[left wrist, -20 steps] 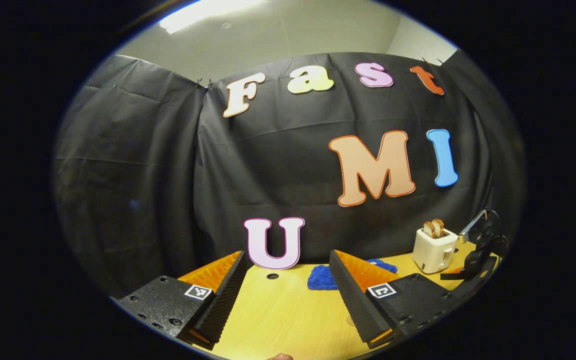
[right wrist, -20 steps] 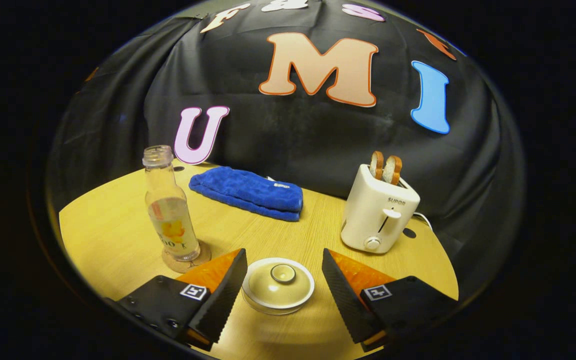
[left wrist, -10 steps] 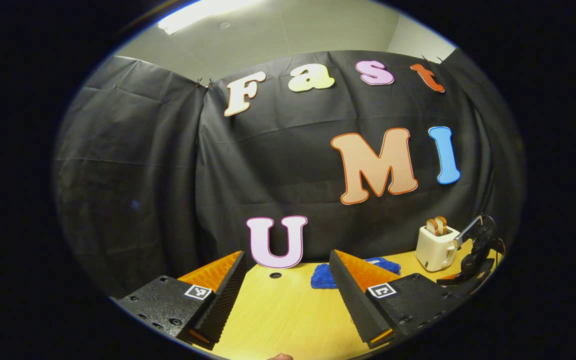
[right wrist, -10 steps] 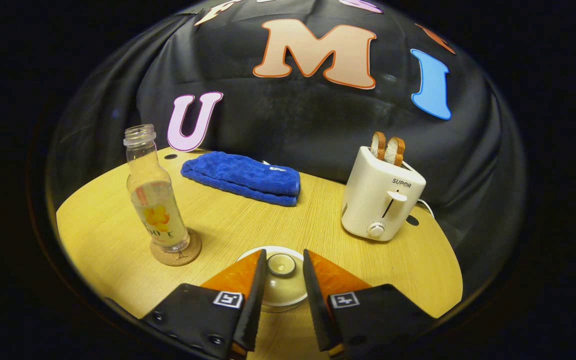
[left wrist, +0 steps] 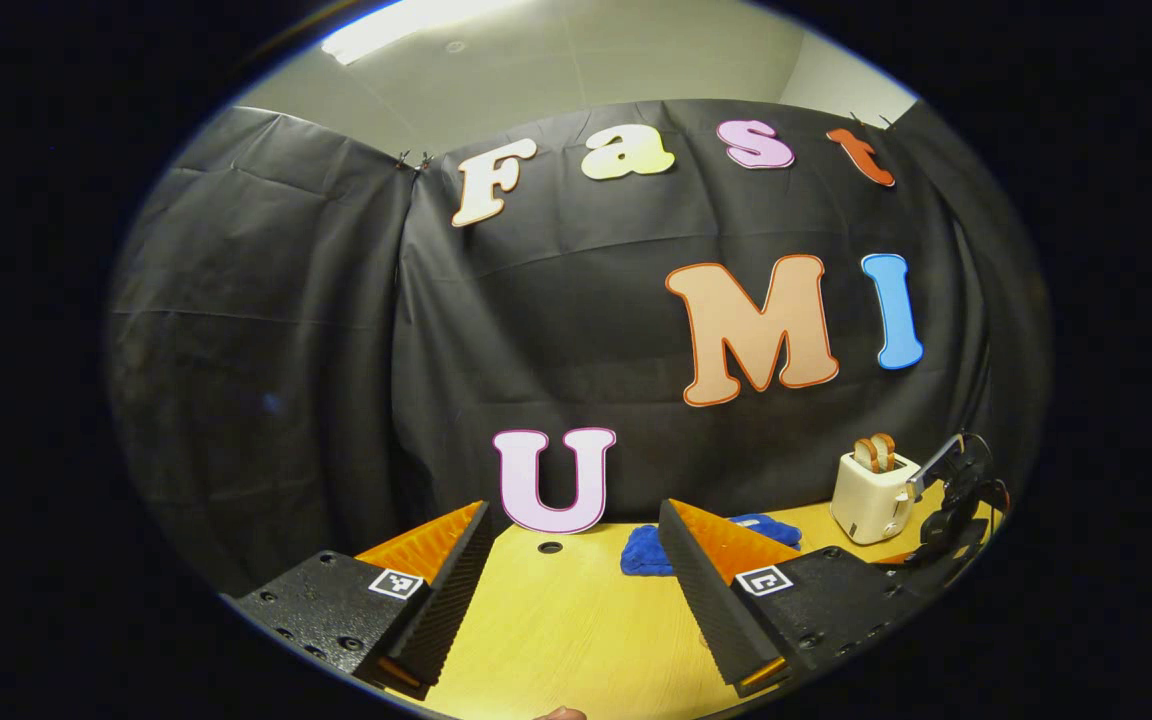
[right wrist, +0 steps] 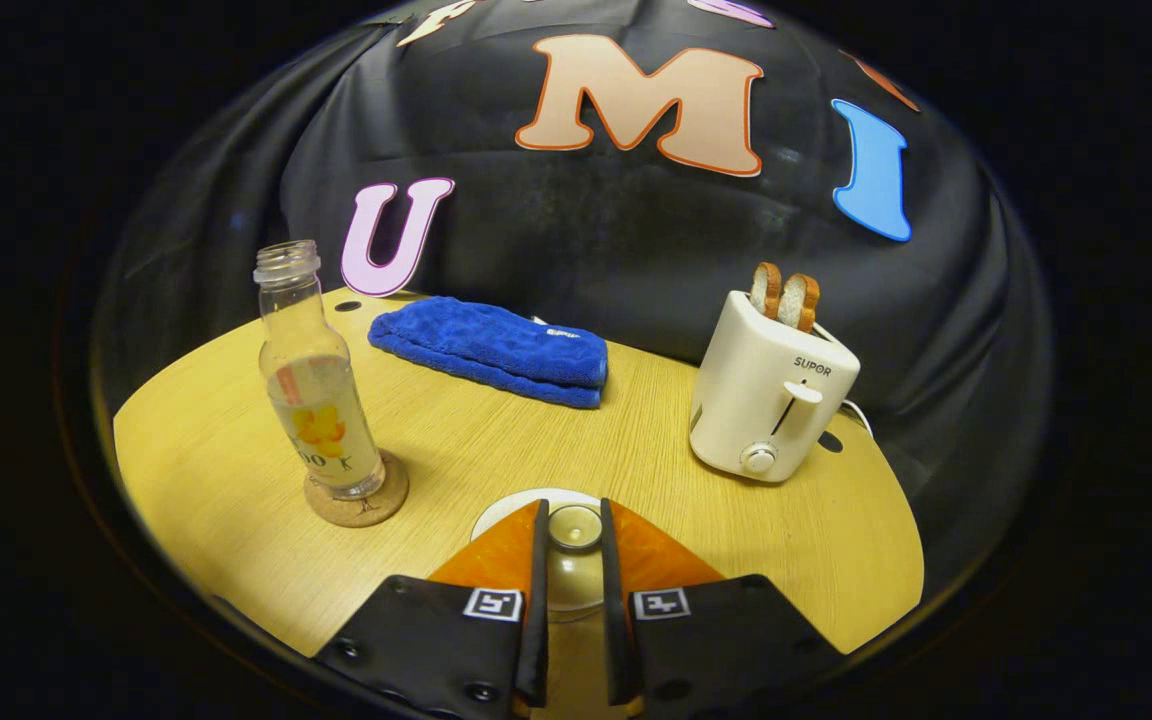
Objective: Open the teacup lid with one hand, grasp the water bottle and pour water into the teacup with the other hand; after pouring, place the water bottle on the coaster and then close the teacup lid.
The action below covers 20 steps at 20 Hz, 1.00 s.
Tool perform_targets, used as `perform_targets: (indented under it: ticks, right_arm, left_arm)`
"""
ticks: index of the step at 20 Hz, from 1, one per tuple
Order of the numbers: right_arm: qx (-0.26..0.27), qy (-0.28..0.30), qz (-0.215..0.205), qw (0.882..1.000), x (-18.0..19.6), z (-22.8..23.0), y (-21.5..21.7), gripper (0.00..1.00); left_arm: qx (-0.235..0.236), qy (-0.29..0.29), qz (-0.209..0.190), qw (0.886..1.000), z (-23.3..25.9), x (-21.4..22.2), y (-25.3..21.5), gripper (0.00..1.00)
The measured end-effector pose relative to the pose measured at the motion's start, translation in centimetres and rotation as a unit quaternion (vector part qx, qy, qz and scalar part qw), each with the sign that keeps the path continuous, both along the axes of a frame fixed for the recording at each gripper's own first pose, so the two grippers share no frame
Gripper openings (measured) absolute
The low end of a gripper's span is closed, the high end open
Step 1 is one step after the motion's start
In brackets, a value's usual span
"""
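In the right gripper view, the right gripper (right wrist: 570,560) is low over the near edge of the round pale wooden surface (right wrist: 536,440), its two fingers (right wrist: 536,580) drawn close together on either side of the small round knob of the cream ceramic teacup lid (right wrist: 574,528). The fingers sit right against the knob's sides and appear to pinch it. The lid lies on the teacup, of which only a white rim is seen behind the fingers.

Toward the left edge of the surface, the clear uncapped glass water bottle (right wrist: 316,390) with a yellow-and-orange label stands upright on the round cork coaster (right wrist: 356,502), well apart from the teacup. It holds clear water up to about its shoulder. Near the far edge, against the black cloth wall, lies a folded blue towel (right wrist: 491,348). Toward the right edge stands a cream two-slot toaster (right wrist: 771,405) with two slices of browned bread sticking up from its slots.

In the left gripper view, the left gripper (left wrist: 576,590) is held above the surface near its left part, its fingers (left wrist: 446,590) wide apart with nothing between them. Past them the towel (left wrist: 651,550) and the toaster (left wrist: 871,495) show at the far right, and the other gripper's dark body (left wrist: 956,500) is just beside the toaster.
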State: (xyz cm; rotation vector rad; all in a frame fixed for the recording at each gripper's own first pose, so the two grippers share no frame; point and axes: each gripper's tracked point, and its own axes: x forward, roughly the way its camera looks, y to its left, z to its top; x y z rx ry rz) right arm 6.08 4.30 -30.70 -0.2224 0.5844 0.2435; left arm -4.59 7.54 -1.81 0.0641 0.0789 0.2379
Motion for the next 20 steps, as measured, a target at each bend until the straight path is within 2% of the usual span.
perform_targets:
  ticks: [3,7,11,12,13,15,16,18,20]
  right_arm:
    - [0.008,-0.003,0.003,1.0,0.1,0.8,0.5,0.27]
    - [0.024,-0.017,-0.002,1.0,0.5,3.2,0.7,0.25]
    - [0.042,-0.031,-0.016,0.999,0.8,6.1,0.1,0.26]
    - [0.046,-0.032,-0.019,0.998,0.7,6.8,-0.1,0.26]
    - [0.049,-0.034,-0.022,0.998,0.5,7.4,-0.4,0.26]
    - [0.046,-0.042,-0.03,0.998,0.2,8.7,-1.3,0.27]
    - [0.043,-0.044,-0.036,0.997,0.1,9.3,-1.8,0.27]
    - [0.045,-0.047,-0.047,0.997,-0.5,10.3,-2.4,0.24]
    - [0.048,-0.051,-0.056,0.996,-0.9,11.5,-2.9,0.26]
  left_arm:
    - [-0.002,0.002,-0.008,1.0,-0.5,0.1,-0.4,0.99]
    - [-0.01,0.007,-0.033,0.999,-1.7,0.9,-1.4,0.96]
    - [-0.038,0.011,-0.082,0.996,-4.0,1.9,-3.8,0.96]
    - [-0.044,0.013,-0.095,0.994,-4.8,2.2,-4.4,1.0]
    - [-0.05,0.013,-0.109,0.993,-5.4,2.5,-5.0,0.97]
    - [-0.051,0.021,-0.128,0.99,-7.3,2.9,-6.1,1.0]
    - [-0.051,0.027,-0.137,0.989,-8.1,3.2,-6.6,0.97]
    - [-0.055,0.034,-0.155,0.986,-9.5,3.6,-7.8,0.97]
    - [-0.06,0.04,-0.168,0.983,-10.6,4.1,-8.6,0.97]
